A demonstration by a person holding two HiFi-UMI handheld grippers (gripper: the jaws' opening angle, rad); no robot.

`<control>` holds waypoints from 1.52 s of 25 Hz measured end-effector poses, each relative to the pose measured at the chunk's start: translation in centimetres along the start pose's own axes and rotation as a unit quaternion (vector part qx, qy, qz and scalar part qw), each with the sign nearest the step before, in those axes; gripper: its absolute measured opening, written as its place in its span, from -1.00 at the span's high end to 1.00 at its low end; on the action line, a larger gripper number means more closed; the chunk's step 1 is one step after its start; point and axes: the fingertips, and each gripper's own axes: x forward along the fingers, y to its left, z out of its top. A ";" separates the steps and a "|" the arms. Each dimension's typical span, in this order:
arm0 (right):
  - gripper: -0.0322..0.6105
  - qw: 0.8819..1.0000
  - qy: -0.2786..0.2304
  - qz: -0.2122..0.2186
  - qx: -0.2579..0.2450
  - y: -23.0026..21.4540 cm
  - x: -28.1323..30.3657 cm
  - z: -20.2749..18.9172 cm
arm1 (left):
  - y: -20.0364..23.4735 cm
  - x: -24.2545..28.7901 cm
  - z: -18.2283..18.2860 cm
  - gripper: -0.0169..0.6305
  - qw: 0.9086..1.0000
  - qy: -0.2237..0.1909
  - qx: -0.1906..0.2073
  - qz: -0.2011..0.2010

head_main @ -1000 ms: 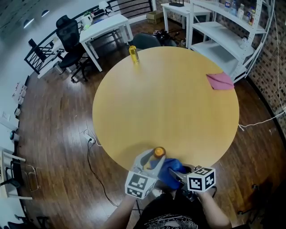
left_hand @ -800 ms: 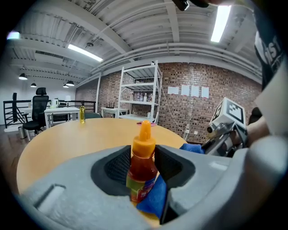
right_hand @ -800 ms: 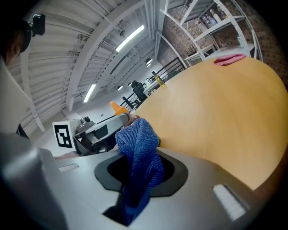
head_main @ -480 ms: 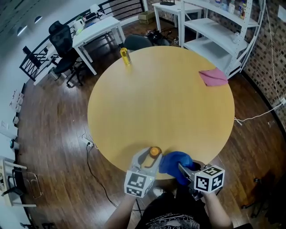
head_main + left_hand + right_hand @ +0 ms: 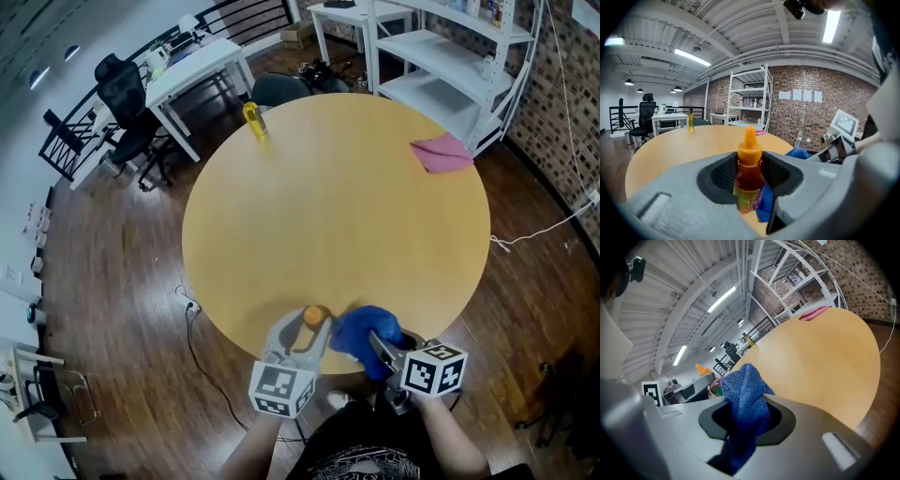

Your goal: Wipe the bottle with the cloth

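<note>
My left gripper (image 5: 302,337) is shut on a small amber bottle (image 5: 749,180) with an orange nozzle cap (image 5: 314,316), held upright over the near edge of the round wooden table (image 5: 337,187). A blue cloth (image 5: 364,336) is pinched in my right gripper (image 5: 386,351) and bunches up against the bottle's right side. In the right gripper view the blue cloth (image 5: 746,408) rises from between the jaws, and the bottle's orange cap (image 5: 702,368) shows just beyond it. In the left gripper view a fold of blue cloth (image 5: 765,204) lies against the bottle's lower right.
A yellow bottle (image 5: 252,119) stands at the table's far edge and a pink cloth (image 5: 441,152) lies at its far right. White shelving (image 5: 441,56), a white desk (image 5: 192,70) and black chairs (image 5: 122,94) stand beyond. A white cable (image 5: 544,230) runs across the floor on the right.
The bottle and both grippers have shifted slightly left along the near table edge. The blue cloth has come up from below the table edge to sit beside the bottle.
</note>
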 end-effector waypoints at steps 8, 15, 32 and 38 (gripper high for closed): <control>0.64 0.955 -0.010 0.144 0.260 2.4 5.7 -1.3 | -2.5 -2.9 5.4 0.47 0.998 -0.043 0.044 -0.019; 0.64 0.887 -0.029 0.234 0.397 2.8 8.4 -0.5 | -1.9 -5.1 5.5 0.47 0.999 -0.039 0.037 -0.003; 0.65 0.859 -0.075 0.289 0.417 3.0 6.9 0.3 | -0.7 -5.8 7.3 0.47 0.998 -0.062 0.023 -0.010; 0.65 0.799 -0.092 0.330 0.494 3.6 8.8 1.0 | -2.1 -6.0 7.9 0.47 0.997 -0.070 0.022 -0.032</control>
